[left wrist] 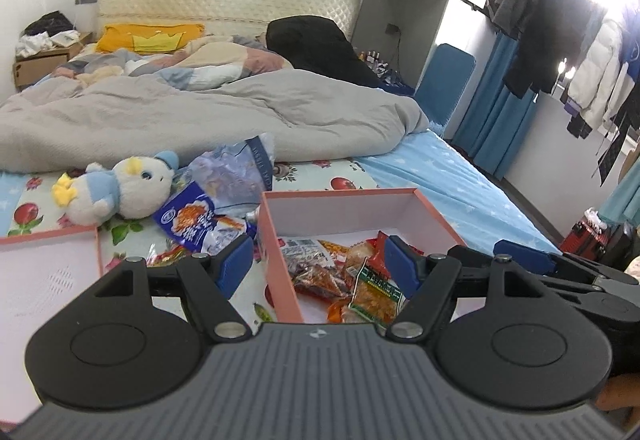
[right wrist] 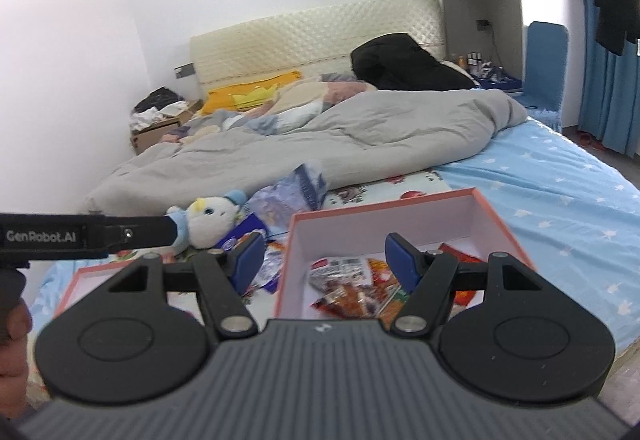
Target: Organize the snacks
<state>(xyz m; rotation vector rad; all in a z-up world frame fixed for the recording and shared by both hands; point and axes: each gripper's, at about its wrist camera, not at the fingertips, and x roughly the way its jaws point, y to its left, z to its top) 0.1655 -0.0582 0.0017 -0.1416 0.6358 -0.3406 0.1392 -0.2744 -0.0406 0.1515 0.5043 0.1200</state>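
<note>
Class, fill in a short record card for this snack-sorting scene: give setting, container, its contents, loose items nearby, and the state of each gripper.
setting: bed with a grey duvet
container: open pink box
contents: several snack packets
loose items: blue snack bag, plush toy, box lid to the left
left gripper: open, empty
right gripper: open, empty

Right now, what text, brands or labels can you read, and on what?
"GenRobot.AI": white print on the black strap of the left claw's handle.
Blue snack bag: large characters, too blurred to read.
Packets in the pink box: printed labels and a barcode, too small to read.
Nothing else legible.
</note>
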